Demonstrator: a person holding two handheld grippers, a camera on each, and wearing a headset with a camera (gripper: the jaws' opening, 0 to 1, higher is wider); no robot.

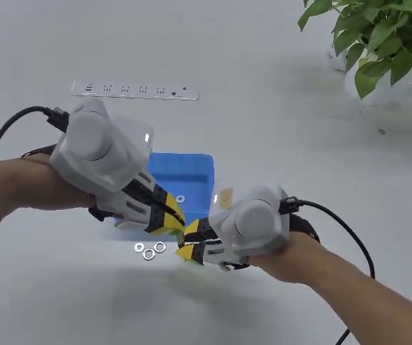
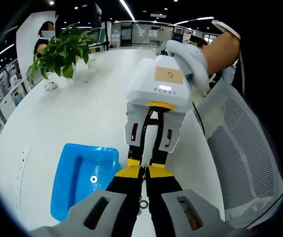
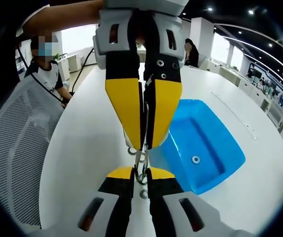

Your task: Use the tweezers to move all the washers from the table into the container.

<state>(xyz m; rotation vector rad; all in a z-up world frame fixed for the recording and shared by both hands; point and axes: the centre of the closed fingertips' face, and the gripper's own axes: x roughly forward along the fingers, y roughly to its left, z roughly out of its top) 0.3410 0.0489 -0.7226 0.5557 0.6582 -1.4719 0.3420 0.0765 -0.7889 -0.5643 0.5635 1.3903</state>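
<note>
With the left gripper [image 1: 172,218], jaws pressed nearly together, pinches slim silver metal tweezers [image 3: 140,160] at centre frame. Brackets the prongs with the right gripper [image 3: 141,174], jaws a sliver apart; cannot tell whether squeezing. Finds three flat round steel washers [image 1: 149,251] on the white table [image 1: 277,108], lower centre, just beside the blue plastic container [image 1: 191,169]; one washer [image 1: 180,199] already inside. Probably risks flicking a washer away through uneven squeeze, or knocking jaw tips together.
</note>
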